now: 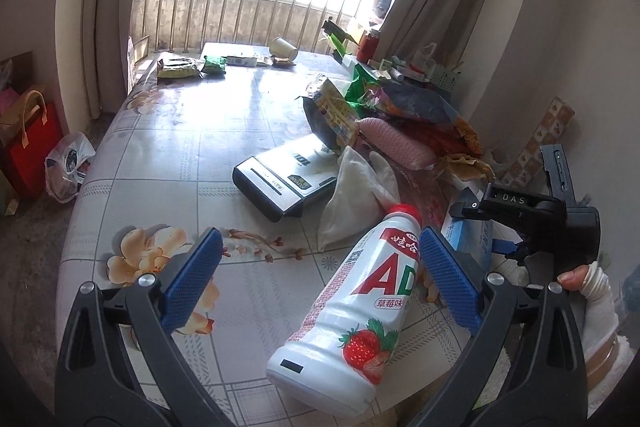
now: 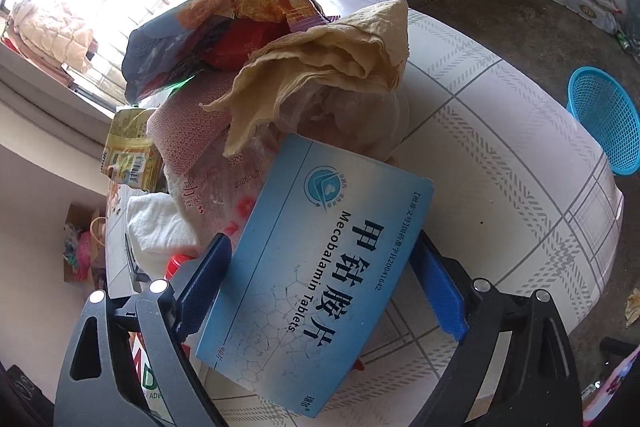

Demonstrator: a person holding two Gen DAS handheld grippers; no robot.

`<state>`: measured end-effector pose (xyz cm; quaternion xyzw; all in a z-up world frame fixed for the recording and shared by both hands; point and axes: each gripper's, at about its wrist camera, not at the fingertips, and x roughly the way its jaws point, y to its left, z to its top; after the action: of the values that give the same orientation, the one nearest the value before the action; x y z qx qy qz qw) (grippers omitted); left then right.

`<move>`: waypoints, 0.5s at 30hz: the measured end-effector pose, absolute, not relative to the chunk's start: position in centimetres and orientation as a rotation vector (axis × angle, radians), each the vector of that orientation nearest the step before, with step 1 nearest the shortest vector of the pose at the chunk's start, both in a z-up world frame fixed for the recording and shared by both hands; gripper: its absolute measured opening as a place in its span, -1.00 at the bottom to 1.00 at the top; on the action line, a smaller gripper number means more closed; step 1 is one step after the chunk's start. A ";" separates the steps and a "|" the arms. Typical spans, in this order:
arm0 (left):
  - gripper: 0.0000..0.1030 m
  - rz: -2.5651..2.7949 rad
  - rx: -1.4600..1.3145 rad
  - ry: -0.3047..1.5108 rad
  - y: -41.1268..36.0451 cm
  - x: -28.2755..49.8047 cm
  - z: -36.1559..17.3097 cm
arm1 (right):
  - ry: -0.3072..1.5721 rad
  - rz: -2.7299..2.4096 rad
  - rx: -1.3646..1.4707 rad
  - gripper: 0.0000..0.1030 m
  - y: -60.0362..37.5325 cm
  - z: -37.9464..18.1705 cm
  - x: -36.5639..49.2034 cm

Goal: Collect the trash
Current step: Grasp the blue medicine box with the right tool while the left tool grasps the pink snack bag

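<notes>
The flat blue cardboard medicine box (image 2: 316,279) printed "Mecobalamin Tablets" lies tilted at the near foot of the trash heap (image 2: 280,75) on the tiled-pattern tablecloth (image 2: 500,163), its upper end leaning on a clear plastic bag. The right gripper (image 2: 320,287) straddles it, jaws spread wide with a blue pad on each long side; the left pad looks to be at the box edge, the right pad shows a gap, so nothing is clamped yet. The left gripper (image 1: 320,279) stands released too, the white plastic strawberry-milk bottle with the red cap (image 1: 352,311) lying on its side between its pads, nearer the right one.

Risks, as I judge them: the box is thin and sits askew, so an uneven squeeze could crumple it or twist it out; dragging it could bring down the tan crumpled paper (image 2: 320,67) and the snack bags resting above. The round bottle may roll away from a one-sided push.

Room: the table edge curves close on the right, with the blue mesh plastic basket (image 2: 604,119) on the floor beyond it; bare tablecloth is open there, while the heap crowds the left
</notes>
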<state>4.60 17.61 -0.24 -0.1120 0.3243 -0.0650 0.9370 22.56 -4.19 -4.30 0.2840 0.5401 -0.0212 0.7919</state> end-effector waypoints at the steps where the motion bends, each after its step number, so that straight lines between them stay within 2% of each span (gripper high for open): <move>1: 0.85 -0.133 -0.223 0.654 17.5 4.8 0.2 | 1.162 -0.036 0.608 0.63 -4.4 -4.2 22.3; 8: 0.85 -0.230 -0.295 0.641 16.6 8.2 3.8 | 1.136 -0.002 0.643 0.58 -7.8 -3.9 21.3; 15: 0.83 -0.432 -0.501 0.753 12.6 16.8 6.2 | 1.103 0.029 0.627 0.55 -10.5 -3.7 19.5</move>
<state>16.78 12.65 6.16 -0.2403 0.3611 -0.2071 0.8769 19.48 -10.52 -3.72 0.2927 0.5151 0.0137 0.8055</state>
